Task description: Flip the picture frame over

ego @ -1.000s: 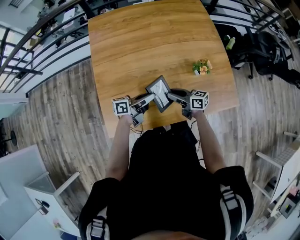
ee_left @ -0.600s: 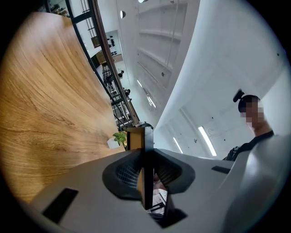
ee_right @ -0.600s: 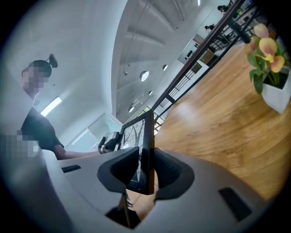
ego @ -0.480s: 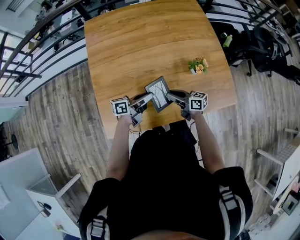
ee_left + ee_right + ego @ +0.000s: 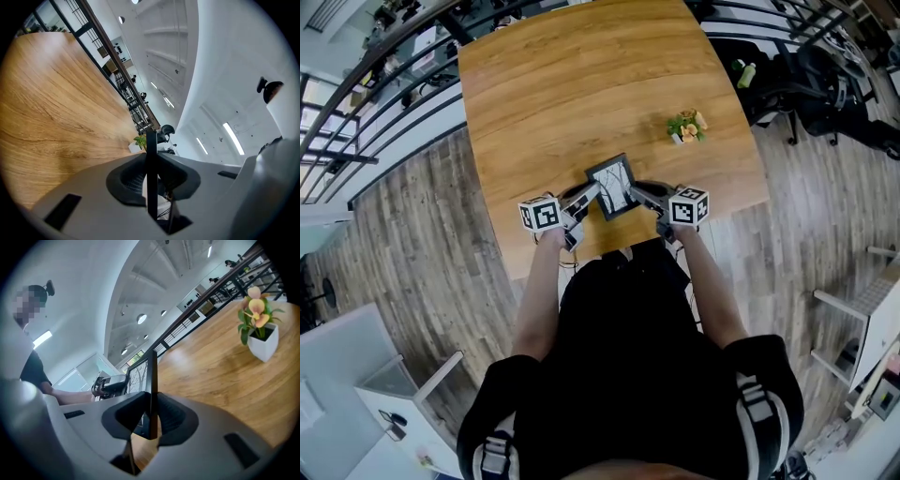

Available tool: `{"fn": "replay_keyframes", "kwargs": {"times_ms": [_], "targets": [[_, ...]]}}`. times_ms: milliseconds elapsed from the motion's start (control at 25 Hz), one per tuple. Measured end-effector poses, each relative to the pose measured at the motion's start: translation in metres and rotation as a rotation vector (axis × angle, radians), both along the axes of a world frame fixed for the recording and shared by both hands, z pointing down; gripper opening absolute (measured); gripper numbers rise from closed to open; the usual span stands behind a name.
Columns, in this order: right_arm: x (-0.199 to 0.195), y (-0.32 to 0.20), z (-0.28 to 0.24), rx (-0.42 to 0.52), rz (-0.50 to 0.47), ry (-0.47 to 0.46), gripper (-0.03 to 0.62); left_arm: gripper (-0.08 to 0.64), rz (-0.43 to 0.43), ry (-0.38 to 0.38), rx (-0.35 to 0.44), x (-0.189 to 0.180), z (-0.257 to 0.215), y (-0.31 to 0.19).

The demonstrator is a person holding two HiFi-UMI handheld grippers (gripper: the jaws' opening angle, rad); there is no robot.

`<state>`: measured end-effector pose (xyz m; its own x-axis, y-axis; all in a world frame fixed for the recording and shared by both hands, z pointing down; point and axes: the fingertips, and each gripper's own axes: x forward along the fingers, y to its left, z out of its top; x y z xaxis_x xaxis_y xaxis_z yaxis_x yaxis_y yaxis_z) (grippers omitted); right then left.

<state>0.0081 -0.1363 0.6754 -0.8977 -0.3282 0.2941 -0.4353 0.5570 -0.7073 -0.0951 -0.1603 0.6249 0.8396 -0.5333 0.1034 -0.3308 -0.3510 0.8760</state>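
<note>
Near the table's (image 5: 581, 84) 6 o'clock edge, the picture frame (image 5: 612, 187) is clamped at 9 o'clock by the left gripper (image 5: 596, 192) and at 3 o'clock by the right gripper (image 5: 636, 192), whose jaws have just been closing, making that line its likely flip axis.

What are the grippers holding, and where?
The picture frame, by opposite side edges: left gripper on one, right gripper on the other; both jaws have just closed further.
</note>
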Motion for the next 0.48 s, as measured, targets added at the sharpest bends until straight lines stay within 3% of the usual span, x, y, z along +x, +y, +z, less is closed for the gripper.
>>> {"fn": "replay_keyframes", "kwargs": {"times_ms": [240,480], "targets": [[0.004,-0.003,0.007,0.029,0.04,0.083,0.092,0.086,-0.054,-0.084,-0.014,-0.001,0.01,-0.01],[0.005,-0.005,0.018,0.006,0.065,0.107,0.092,0.087,-0.063,-0.1,-0.025,0.004,0.022,-0.014]]}}
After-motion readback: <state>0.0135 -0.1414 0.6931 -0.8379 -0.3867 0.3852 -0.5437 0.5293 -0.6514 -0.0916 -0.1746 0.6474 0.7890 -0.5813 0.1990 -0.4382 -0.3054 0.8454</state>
